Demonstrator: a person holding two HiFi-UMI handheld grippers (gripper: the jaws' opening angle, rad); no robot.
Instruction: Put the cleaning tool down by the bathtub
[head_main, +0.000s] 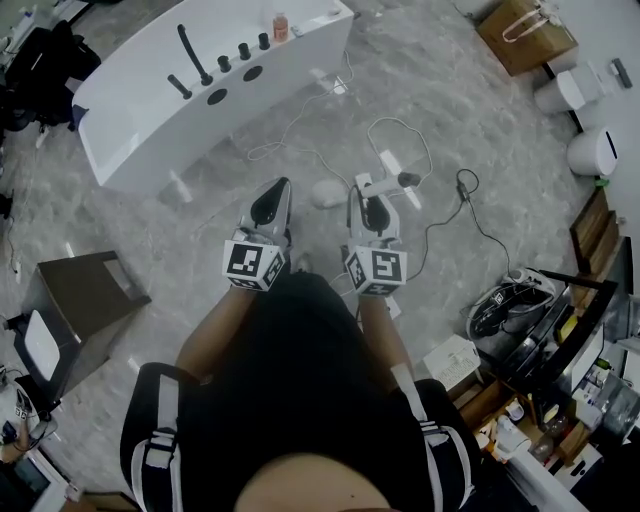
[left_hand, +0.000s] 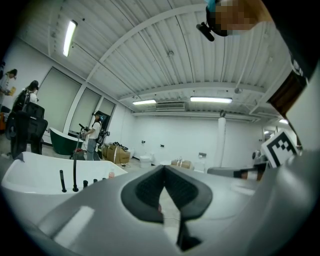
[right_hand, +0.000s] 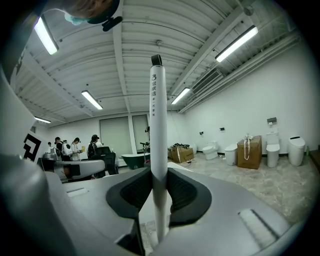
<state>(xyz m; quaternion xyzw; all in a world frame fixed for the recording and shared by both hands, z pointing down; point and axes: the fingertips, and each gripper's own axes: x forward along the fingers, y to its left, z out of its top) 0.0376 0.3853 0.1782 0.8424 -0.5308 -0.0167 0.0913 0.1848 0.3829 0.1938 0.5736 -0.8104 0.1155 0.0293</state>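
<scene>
Holding, item one: your right gripper (right_hand: 159, 176), jaws clamped on the white handle of the cleaning tool (right_hand: 157, 100), which stands upright and rises well above the pads.
Item two: your left gripper (left_hand: 164, 172), jaws together at the tips, nothing between them.
Item three: the white bathtub (head_main: 150, 120), ahead to your left on the grey floor (head_main: 480, 130), well apart from the tool, with a white cable (head_main: 300, 118) lying between.

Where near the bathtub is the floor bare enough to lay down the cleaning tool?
Bare floor lies between the bathtub, the brown cabinet and the left gripper. Ahead of the right gripper, which holds the cleaning tool, the white cable and black cable crowd the floor.
</scene>
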